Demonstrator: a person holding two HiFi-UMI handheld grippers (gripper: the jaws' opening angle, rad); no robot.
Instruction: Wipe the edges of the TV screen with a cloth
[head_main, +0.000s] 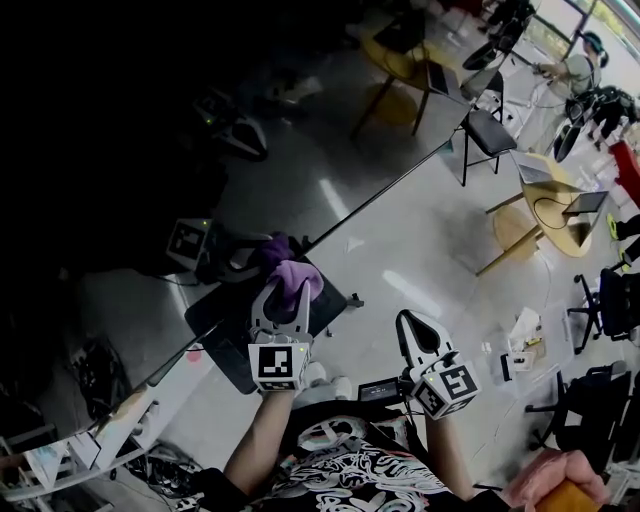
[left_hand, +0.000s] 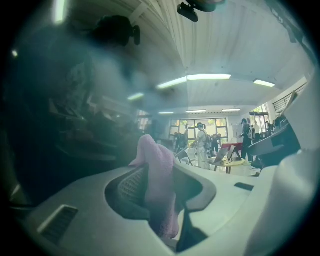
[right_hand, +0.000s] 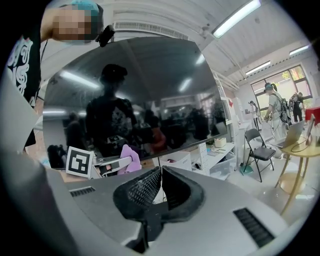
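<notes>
The dark TV screen fills the upper left of the head view, and its edge runs diagonally. My left gripper is shut on a pink cloth and holds it against that edge. In the left gripper view the cloth sticks up between the jaws, close to the dark glass. My right gripper hangs to the right, away from the TV, shut and holding nothing. The right gripper view shows the whole screen, with the cloth and the left gripper's marker cube at its lower edge.
A low white shelf with small items stands under the TV. A folding chair and a round wooden table stand to the right. More tables, chairs and people fill the room behind.
</notes>
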